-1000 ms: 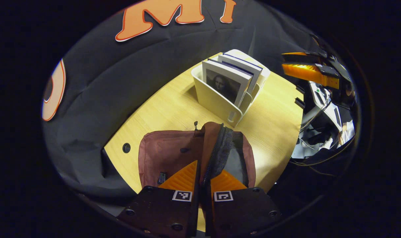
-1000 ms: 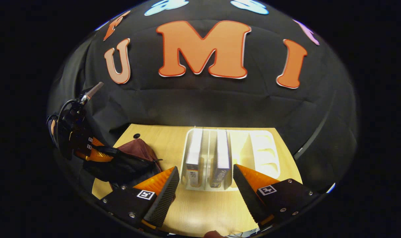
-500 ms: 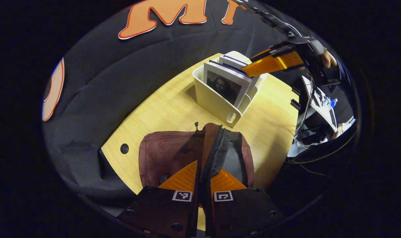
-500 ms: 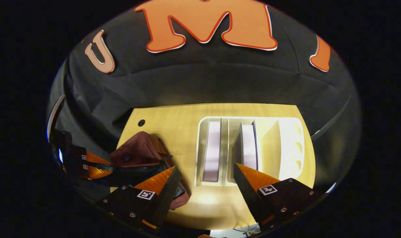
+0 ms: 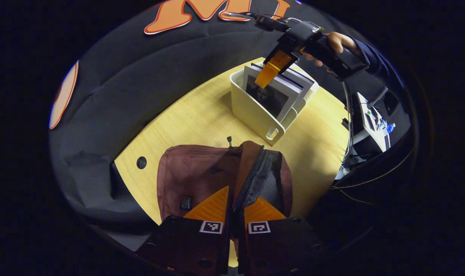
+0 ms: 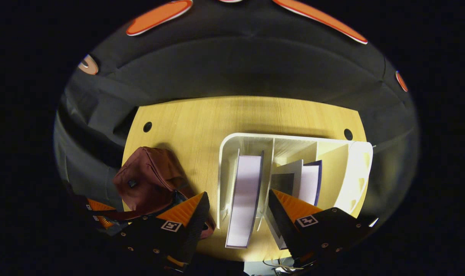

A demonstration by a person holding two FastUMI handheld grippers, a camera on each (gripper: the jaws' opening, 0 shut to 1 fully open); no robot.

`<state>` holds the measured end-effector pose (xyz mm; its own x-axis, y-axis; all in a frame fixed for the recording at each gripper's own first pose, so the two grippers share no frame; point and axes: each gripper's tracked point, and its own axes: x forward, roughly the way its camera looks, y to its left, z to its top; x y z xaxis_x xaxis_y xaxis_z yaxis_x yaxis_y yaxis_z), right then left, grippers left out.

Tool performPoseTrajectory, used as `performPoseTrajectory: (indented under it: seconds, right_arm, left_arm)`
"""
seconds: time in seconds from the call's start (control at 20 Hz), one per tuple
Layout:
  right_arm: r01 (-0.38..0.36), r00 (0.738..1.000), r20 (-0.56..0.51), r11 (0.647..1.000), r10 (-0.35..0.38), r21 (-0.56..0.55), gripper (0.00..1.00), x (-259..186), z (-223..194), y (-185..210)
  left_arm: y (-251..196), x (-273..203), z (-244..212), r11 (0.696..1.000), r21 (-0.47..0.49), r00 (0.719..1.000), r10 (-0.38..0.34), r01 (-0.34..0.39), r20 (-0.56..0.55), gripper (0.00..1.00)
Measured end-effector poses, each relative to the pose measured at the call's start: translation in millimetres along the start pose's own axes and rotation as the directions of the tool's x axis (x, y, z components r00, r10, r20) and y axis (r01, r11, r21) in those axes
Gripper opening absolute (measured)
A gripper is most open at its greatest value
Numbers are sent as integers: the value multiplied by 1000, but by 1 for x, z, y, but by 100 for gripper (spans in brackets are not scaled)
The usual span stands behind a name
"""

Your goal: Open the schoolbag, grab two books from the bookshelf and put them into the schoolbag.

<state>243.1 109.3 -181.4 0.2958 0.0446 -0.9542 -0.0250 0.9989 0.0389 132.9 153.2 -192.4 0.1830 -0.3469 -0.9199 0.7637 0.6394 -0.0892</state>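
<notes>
The first book (image 6: 243,199) stands on edge in the left slot of the white bookshelf (image 6: 232,143), its top edge facing your right gripper (image 6: 238,214) and its long axis running straight away from you. Your fingers are spread wide and straddle that edge, one finger on each side — neither touches it yet. This is the arm for the pick; from above, a straight drop lines the jaws across the book's thickness.

Mind the right-hand finger: it sits over the divider between the slots, and the second book (image 6: 307,180) leans just beside it with its cover splayed open. I judge that finger could catch the divider or that loose cover if you drift right.

Your left gripper (image 5: 234,214) is closed on the zipper edge of the schoolbag (image 5: 190,176), lifting the flap so the mouth gapes. The schoolbag lies on the wooden table (image 5: 186,119), near the bookshelf but apart from it, to the left of the shelf as your right gripper sees it. In the left gripper view your right hand (image 5: 334,40) holds its gripper down over the books — the path to the bag looks open.
</notes>
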Motion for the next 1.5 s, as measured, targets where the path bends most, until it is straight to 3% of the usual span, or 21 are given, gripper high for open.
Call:
performPoseTrajectory:
  seconds: [0.05,0.1,0.15,0.35,0.45,0.55,0.6,0.7,0.75,0.8,1.2,1.5]
  right_arm:
    - [10,1000,-23,1000,-10,7,90,6,-1,-2]
    - [18,999,-51,1000,-17,15,71,11,-4,-4]
    - [22,997,-77,1000,-20,21,79,15,-6,-4]
    - [106,985,-136,994,-104,11,61,34,-18,-16]
    - [105,984,-152,993,-96,48,43,33,-21,-11]
    - [119,984,-141,991,-110,58,40,24,-20,-13]
    - [117,986,-129,991,-108,66,31,17,-20,-14]
    - [98,990,-106,991,-88,93,31,-1,-20,-13]
    - [90,992,-92,990,-80,106,39,-14,-20,-13]
    - [86,994,-75,989,-77,121,39,-26,-19,-14]
    - [19,996,81,976,-38,219,39,-131,-49,-21]
    - [-43,986,169,963,-3,267,38,-173,-79,-13]
  left_arm:
    - [0,0,0,1000,-1,1000,0,0,-3,10]
    - [2,-1,0,1000,-7,1000,1,-2,-6,10]
    - [1,0,-1,1000,-10,1000,0,0,-10,10]
    - [1,0,-2,1000,-16,1000,-2,1,-12,10]
    - [1,1,-3,1000,-19,1000,-4,4,-9,10]
    - [2,2,-4,1000,-21,1000,-4,4,-6,10]
    - [1,2,-4,1000,-26,1000,-3,3,-6,10]
    - [1,1,-5,1000,-21,1000,-9,9,-1,10]
    - [2,0,-5,1000,-14,1000,-10,10,3,10]
    - [3,1,-6,1000,-9,1000,-9,9,5,10]
    - [3,-3,-6,999,32,1000,-26,25,13,10]
    - [2,0,-3,998,50,999,-48,47,7,10]
